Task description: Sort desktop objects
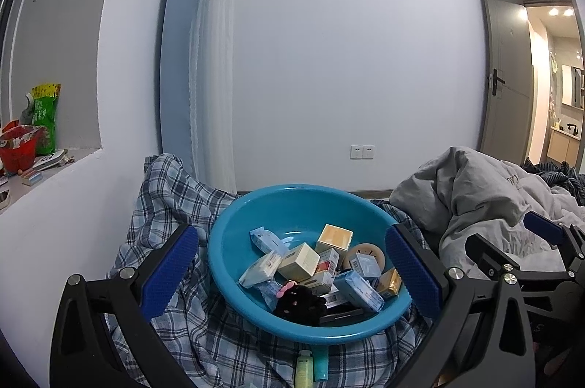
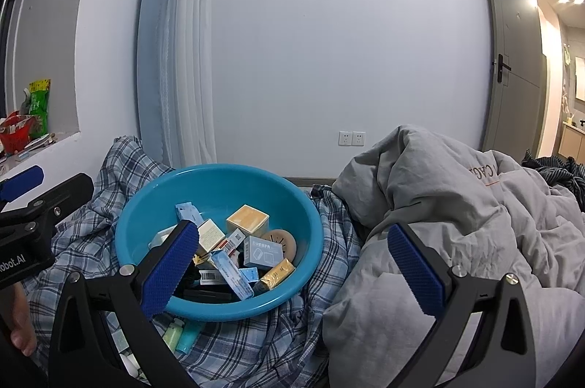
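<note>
A blue basin heaped with small boxes sits on a rumpled plaid sheet on the bed, at the centre of the left wrist view. Inside it, an orange-topped box lies toward 12 o'clock, a gold packet at 4 o'clock, a round tan disc at 3 o'clock and a black plush toy at 6 o'clock. Two small bottles, pale green and teal, lie on the sheet just outside the rim at 6 o'clock.

The left claw is spread wide and holds nothing, its blue pads standing either side of the basin. The right claw is likewise spread and empty; its left pad overlaps the basin's near rim in its own view, while its right pad sits before a bunched grey duvet at 3 o'clock.

The footing looks like the chief hazard. A basin on soft, creased bedding would likely tip or slide if a claw pressed on its rim, spilling the boxes. The pile is loose and overlapping, so pulling one box may drag its neighbours out. The slim bottles could roll into the folds of the sheet and be lost.
</note>
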The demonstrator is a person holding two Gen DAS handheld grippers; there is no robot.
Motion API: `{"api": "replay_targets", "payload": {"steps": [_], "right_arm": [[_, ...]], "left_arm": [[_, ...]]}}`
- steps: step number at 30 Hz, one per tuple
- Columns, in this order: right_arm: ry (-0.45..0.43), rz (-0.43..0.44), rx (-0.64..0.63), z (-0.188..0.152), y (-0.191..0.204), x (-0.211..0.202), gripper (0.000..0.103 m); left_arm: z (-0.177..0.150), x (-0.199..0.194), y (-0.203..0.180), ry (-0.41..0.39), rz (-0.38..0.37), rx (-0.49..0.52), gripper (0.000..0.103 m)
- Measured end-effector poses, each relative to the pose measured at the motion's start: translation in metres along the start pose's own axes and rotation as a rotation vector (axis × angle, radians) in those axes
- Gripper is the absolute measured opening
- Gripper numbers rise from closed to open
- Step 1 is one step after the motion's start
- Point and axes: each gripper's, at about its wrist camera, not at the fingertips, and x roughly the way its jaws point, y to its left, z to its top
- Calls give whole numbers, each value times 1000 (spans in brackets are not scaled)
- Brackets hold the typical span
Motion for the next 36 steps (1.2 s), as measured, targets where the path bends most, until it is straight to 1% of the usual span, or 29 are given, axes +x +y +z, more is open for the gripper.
{"api": "replay_targets", "payload": {"steps": [7,36], "right_arm": [[2,5,1,0,0,0,103],[1,2,11,0,0,-1,103]], "left_arm": [[0,1,0,6,-9,-4,103],[-2,2,-1,10,-5,6,103]]}}
